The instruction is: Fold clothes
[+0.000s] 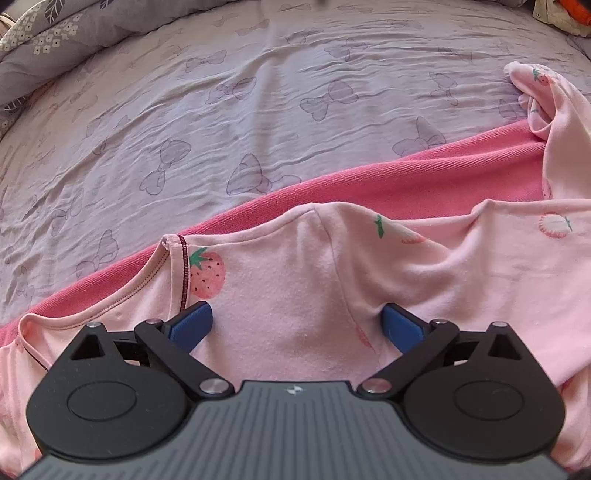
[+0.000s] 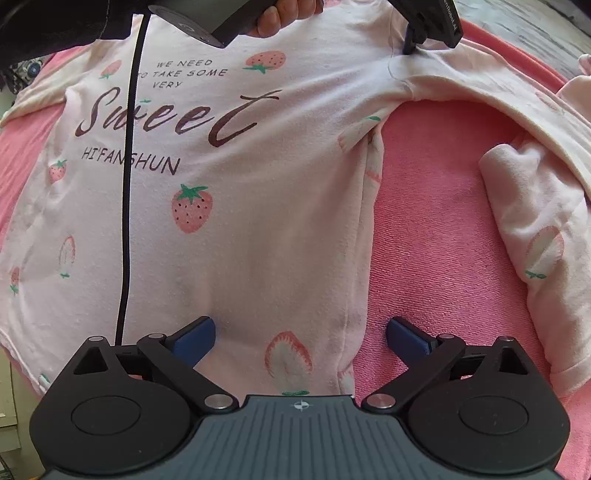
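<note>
A pale pink long-sleeved shirt (image 2: 258, 221) with strawberry prints and the word "Sweet" lies flat, front up, on a pink towel (image 2: 436, 240). My left gripper (image 1: 297, 326) is open, its blue pads on either side of the shirt's shoulder seam near the neckline (image 1: 177, 273). It also shows from outside at the top of the right wrist view (image 2: 410, 48), at the shoulder. My right gripper (image 2: 301, 338) is open over the shirt's bottom hem and right side seam. One sleeve (image 2: 528, 229) lies bunched on the towel to the right.
The pink towel (image 1: 406, 177) lies on a lilac bed sheet with bow prints (image 1: 221, 103). A grey floral quilt (image 1: 55, 33) is bunched at the far left. A black cable (image 2: 127, 184) hangs across the shirt. Orange and cream items (image 1: 565, 14) sit at the far right.
</note>
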The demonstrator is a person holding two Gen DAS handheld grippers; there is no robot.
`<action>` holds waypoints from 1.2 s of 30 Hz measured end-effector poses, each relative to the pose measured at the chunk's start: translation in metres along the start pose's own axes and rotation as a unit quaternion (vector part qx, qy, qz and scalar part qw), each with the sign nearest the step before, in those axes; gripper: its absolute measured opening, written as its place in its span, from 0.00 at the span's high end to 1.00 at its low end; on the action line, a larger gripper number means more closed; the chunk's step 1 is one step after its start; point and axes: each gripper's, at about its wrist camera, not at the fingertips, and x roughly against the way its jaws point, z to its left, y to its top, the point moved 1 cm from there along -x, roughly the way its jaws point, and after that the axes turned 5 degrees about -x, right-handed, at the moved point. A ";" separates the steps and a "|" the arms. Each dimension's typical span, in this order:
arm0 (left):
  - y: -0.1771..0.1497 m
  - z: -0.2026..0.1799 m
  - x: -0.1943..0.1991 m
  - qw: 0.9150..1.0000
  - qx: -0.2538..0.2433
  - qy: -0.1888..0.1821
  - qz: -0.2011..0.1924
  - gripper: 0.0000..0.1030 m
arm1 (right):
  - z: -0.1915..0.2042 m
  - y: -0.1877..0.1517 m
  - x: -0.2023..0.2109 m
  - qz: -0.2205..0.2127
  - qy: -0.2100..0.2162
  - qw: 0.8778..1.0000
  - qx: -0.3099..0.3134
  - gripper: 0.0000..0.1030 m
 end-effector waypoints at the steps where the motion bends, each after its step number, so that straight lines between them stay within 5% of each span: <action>1: -0.001 0.001 0.005 1.000 0.000 0.000 -0.003 0.11 | 0.002 -0.001 0.000 0.000 0.000 1.000 0.000 0.01; 8: -0.051 0.017 0.058 0.998 -0.012 0.019 -0.054 0.18 | 0.005 -0.006 0.000 -0.011 0.006 1.000 0.005 0.00; 12: -0.078 -0.001 0.038 0.995 -0.077 0.059 -0.024 0.14 | 0.008 -0.008 0.001 -0.016 0.004 1.000 0.014 0.00; 23: 0.001 0.014 -0.013 0.996 -0.009 0.060 -0.063 0.00 | 0.012 -0.013 0.004 -0.037 0.011 0.999 0.022 0.00; 27: 0.018 0.030 -0.018 0.998 0.030 0.032 -0.055 0.01 | 0.010 -0.020 0.006 -0.051 0.010 0.998 0.027 0.00; 30: 0.024 0.040 -0.010 0.996 0.062 0.002 -0.060 0.15 | 0.003 -0.034 0.009 -0.063 0.013 0.997 0.033 0.00; 36: -0.029 0.057 0.049 0.992 0.031 -0.031 -0.117 0.22 | 0.002 -0.037 0.006 -0.086 0.021 0.995 0.047 0.00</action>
